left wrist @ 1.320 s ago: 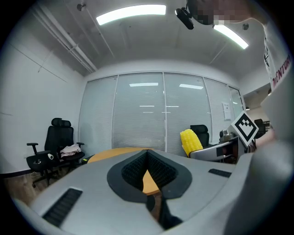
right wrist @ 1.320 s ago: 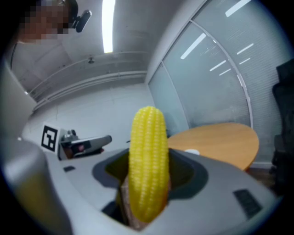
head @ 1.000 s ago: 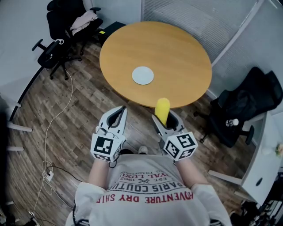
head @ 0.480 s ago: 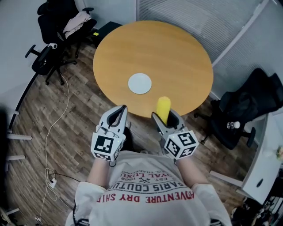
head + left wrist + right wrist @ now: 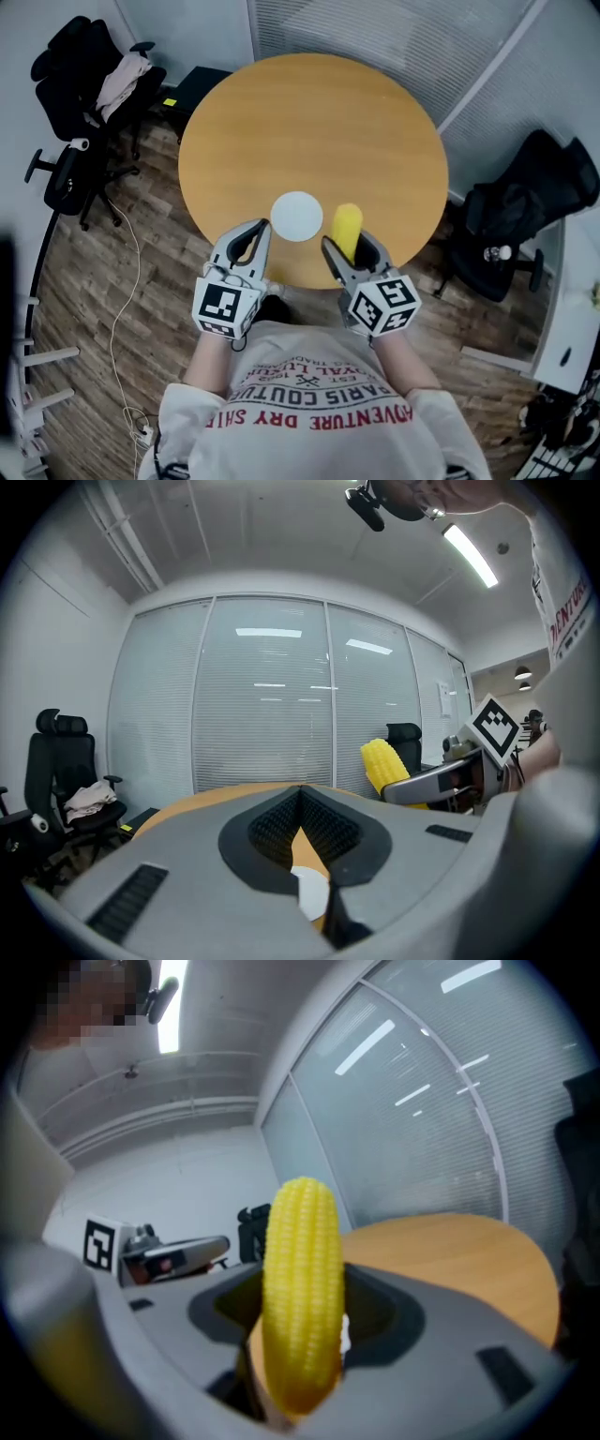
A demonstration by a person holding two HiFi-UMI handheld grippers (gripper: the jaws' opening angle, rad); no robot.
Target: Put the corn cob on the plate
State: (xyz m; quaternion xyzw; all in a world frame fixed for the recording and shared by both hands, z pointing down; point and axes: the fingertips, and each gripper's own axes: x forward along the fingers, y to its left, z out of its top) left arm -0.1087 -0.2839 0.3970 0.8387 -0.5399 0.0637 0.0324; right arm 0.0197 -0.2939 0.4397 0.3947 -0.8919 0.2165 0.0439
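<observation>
- Since the earlier frame the person has closed in on the round table (image 5: 309,122): the white plate (image 5: 296,216), then well ahead of both grippers, now lies just past the tip of the left gripper (image 5: 255,230) and near the table's close edge.
- The right gripper (image 5: 349,251) is clamped on the lower end of the corn cob (image 5: 345,230), which stands nearly upright between its fingers. Most of its length sticks out above them, in the air over the table's near rim and just right of the plate.
- The left gripper's fingers are together at the tips with nothing between them. Through the hollow behind the tips, a sliver of the plate shows in the left gripper view.
- Likely trouble is rolling. The cob is round and the plate looks small and shallow, so letting go from any height or at a tilt could send it off the plate, and perhaps off the nearby table edge.
- With only one end gripped, the long free part could swing or slip during lowering.
- The idle left gripper sits close enough to nudge the plate.
</observation>
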